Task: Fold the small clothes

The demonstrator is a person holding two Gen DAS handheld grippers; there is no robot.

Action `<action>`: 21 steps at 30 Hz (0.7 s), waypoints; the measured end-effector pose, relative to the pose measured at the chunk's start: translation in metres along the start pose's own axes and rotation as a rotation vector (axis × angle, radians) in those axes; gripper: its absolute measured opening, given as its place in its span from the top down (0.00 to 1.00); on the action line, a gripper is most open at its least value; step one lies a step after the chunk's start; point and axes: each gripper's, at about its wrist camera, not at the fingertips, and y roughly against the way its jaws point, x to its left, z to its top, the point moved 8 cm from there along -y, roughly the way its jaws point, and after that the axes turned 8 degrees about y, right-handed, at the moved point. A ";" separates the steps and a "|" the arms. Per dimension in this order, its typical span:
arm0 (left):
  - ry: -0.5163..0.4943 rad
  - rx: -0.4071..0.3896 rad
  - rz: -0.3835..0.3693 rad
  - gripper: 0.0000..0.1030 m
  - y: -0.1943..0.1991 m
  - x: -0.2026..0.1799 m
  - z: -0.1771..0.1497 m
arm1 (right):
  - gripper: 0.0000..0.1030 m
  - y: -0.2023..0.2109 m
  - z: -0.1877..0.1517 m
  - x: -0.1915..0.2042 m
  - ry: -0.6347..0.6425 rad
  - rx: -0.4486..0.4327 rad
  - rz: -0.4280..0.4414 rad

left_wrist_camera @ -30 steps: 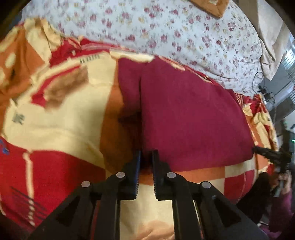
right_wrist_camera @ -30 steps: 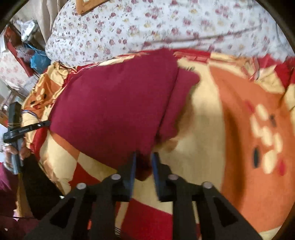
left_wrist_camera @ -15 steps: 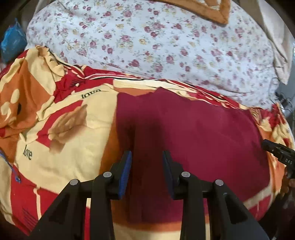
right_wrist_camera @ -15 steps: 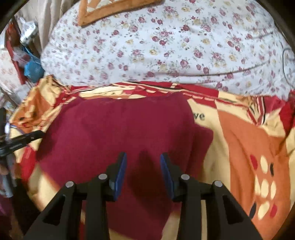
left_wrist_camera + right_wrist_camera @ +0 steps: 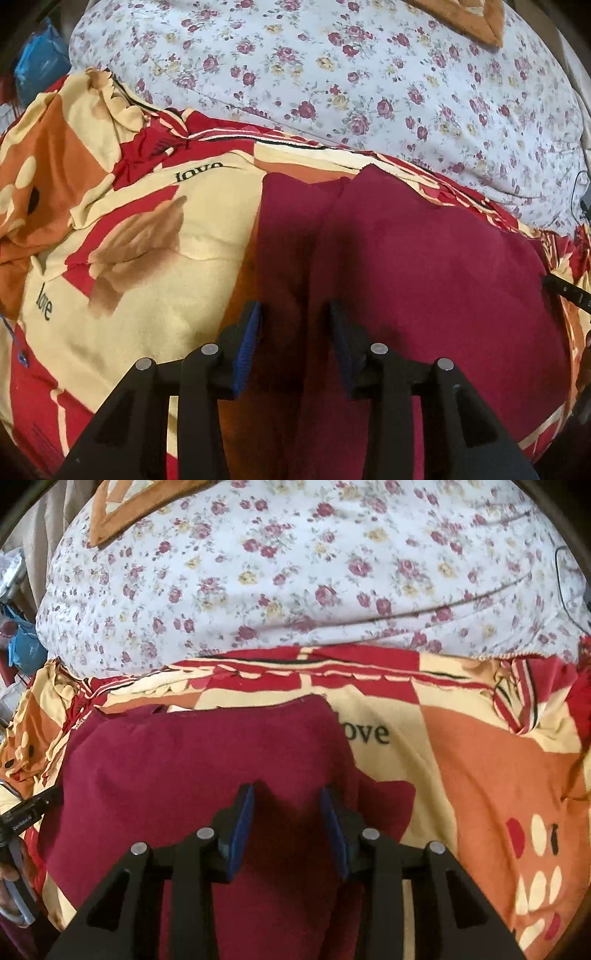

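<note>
A dark red garment point(image 5: 424, 280) lies flat on the patterned blanket, also in the right wrist view point(image 5: 192, 760). A narrower flap of it point(image 5: 291, 206) lies along its left side. My left gripper point(image 5: 295, 314) is open and empty, hovering over the garment's left part. My right gripper point(image 5: 288, 797) is open and empty, hovering over the garment's right part, near a small flap point(image 5: 388, 805) that sticks out to the right. The tip of the right gripper shows at the left wrist view's right edge point(image 5: 565, 291), and the left gripper shows at the right wrist view's left edge point(image 5: 26, 812).
The red, cream and orange blanket point(image 5: 155, 266) covers the bed, printed with "love" point(image 5: 369, 733). A white floral pillow or duvet point(image 5: 369, 74) rises behind the garment. A blue bag point(image 5: 37, 74) sits at the far left. A hand point(image 5: 11, 878) holds the left gripper.
Both grippers have opened, letting go of the garment's near edge, and have risen back above it. The garment now lies flat on the blanket.
</note>
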 end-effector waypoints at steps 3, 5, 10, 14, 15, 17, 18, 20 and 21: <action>0.035 -0.012 -0.032 0.72 0.004 0.002 0.002 | 0.62 0.009 0.005 0.024 0.035 -0.020 0.044; 0.057 -0.025 -0.050 0.72 0.007 0.003 0.005 | 0.62 0.010 0.009 0.049 0.073 -0.019 0.090; 0.048 -0.034 -0.050 0.72 0.007 0.002 0.005 | 0.62 -0.009 0.015 0.113 0.172 0.014 0.182; 0.064 -0.022 -0.077 0.72 0.004 0.005 0.004 | 0.62 -0.041 0.022 0.157 0.232 0.049 0.219; 0.077 -0.015 -0.090 0.72 0.002 0.006 0.004 | 0.61 -0.056 0.019 0.165 0.238 0.098 0.228; 0.096 -0.004 -0.117 0.72 0.002 0.009 0.004 | 0.60 -0.071 0.023 0.173 0.242 0.110 0.185; 0.103 0.000 -0.128 0.72 0.004 0.010 0.005 | 0.58 -0.070 0.027 0.177 0.246 0.109 0.169; 0.110 -0.006 -0.141 0.72 0.008 0.011 0.007 | 0.58 -0.061 0.038 0.192 0.226 0.101 0.224; 0.111 -0.012 -0.145 0.72 0.010 0.011 0.008 | 0.57 -0.054 0.045 0.203 0.218 0.074 0.263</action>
